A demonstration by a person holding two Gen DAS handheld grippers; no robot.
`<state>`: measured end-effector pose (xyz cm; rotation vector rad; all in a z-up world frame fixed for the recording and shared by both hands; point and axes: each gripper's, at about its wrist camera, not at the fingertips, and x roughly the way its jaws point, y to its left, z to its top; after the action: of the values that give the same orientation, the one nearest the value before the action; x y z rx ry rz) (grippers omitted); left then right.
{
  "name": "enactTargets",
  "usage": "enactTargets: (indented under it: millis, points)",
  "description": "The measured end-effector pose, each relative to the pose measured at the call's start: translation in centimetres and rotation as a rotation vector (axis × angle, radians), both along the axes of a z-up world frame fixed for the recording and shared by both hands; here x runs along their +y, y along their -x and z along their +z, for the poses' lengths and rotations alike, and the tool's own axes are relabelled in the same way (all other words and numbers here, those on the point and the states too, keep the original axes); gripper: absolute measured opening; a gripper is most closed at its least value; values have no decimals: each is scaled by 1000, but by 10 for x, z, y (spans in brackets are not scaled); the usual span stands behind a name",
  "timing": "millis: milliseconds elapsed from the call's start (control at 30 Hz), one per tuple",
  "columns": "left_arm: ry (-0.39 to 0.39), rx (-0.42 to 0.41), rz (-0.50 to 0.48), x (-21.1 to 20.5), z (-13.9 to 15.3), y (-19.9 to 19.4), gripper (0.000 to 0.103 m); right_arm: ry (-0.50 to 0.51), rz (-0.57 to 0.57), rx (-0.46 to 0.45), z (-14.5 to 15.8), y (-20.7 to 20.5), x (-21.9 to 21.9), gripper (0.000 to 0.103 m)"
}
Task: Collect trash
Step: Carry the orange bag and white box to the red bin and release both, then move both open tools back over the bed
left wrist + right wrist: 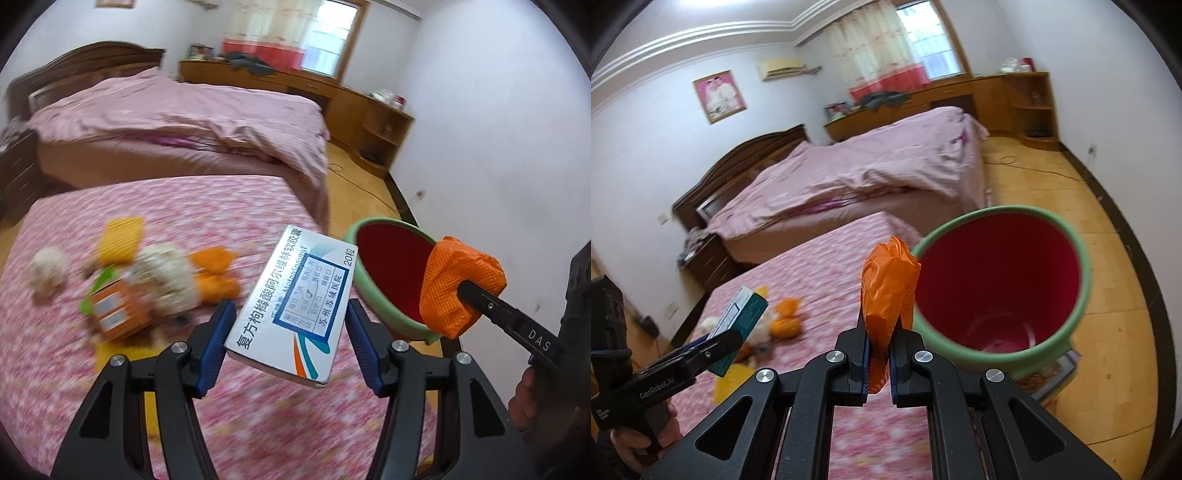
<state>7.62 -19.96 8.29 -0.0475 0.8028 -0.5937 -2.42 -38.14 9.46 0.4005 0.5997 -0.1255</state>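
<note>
My left gripper (pixel 290 325) is shut on a white medicine box (pixel 291 306) with Chinese print, held above the pink flowered bed (pixel 184 206). The box also shows in the right wrist view (pixel 740 314). My right gripper (pixel 878 345) is shut on a crumpled orange wrapper (pixel 888 291), held just left of the rim of the green bin (pixel 1086 258) with its red inside. In the left wrist view the wrapper (pixel 458 284) hangs over the bin (pixel 369 291) at the bed's right edge.
More trash lies on the bed: an orange carton (pixel 114 314), a yellow wrapper (pixel 120 236), white tissue wads (pixel 48 269), another orange wrapper (pixel 216 273). A second bed with a pink quilt (pixel 177 122) stands behind. Wooden cabinets (pixel 369 114) line the far wall.
</note>
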Motion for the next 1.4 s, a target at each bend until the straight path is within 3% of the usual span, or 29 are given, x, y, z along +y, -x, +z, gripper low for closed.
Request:
enactTargets:
  millis: [233, 700, 1100, 1267, 1400]
  points:
    - [-34, 17, -101, -69, -8, -13, 61, -30, -99, 17, -15, 4, -53, 8]
    - [-83, 49, -200, -153, -41, -27, 61, -71, -182, 38, -47, 3, -116, 8]
    - [-93, 34, -201, -166, -47, -32, 63, -82, -187, 43, -55, 0, -120, 14]
    - [-75, 19, -195, -159, -39, -27, 64, -93, -186, 24, -52, 5, -120, 29]
    - [-62, 14, -175, -147, -31, -21, 64, -90, -184, 10, -46, 10, -116, 30]
